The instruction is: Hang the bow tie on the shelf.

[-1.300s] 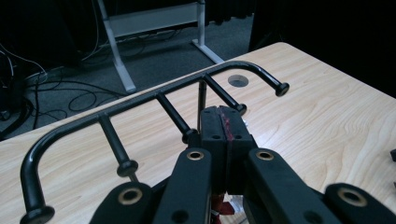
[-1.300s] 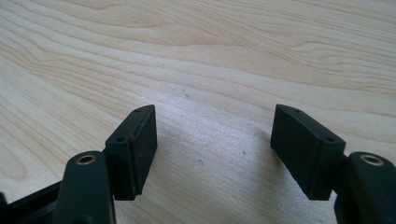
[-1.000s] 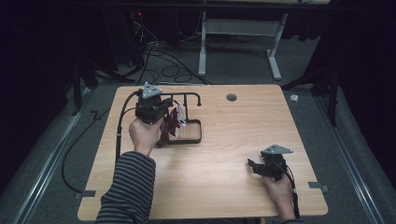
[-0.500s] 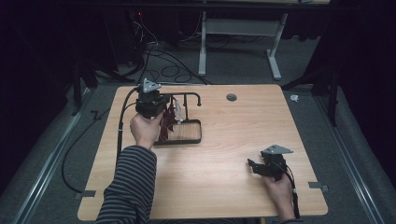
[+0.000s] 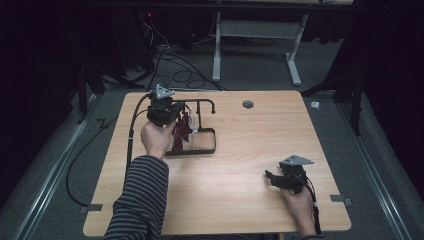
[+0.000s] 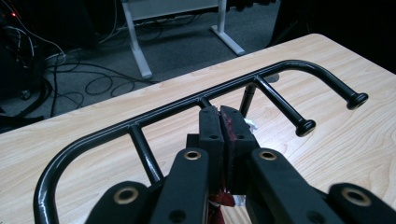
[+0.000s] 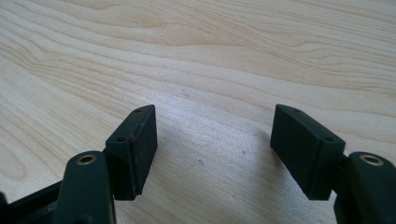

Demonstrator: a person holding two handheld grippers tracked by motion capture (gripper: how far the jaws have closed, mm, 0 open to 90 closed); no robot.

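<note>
A black metal rack [image 5: 203, 102] with short pegs stands on a wooden base [image 5: 207, 148] at the table's back left. A dark red cloth [image 5: 180, 136] with a white tag [image 5: 193, 125] hangs by it. My left gripper [image 5: 176, 119] reaches the rack from its left. In the left gripper view the rack's top bar [image 6: 187, 105] runs just beyond my left gripper [image 6: 220, 115], which is pinched on an edge of the red cloth [image 6: 229, 122]. Its jaws have just been opening slightly, with the cloth still between them. My right gripper [image 5: 270, 178] rests open near the front right, and bare wood lies between the jaws of my right gripper [image 7: 212, 135].
A round cable hole [image 5: 247, 104] sits at the back middle of the wooden table [image 5: 240, 200]. A black cable [image 5: 131, 135] trails from the left gripper off the table's left side. Desk legs [image 5: 216, 50] and floor cables lie beyond the far edge.
The left hand has edged slightly toward the rack's top bar, carrying the red cloth with it. The right hand has kept still.
</note>
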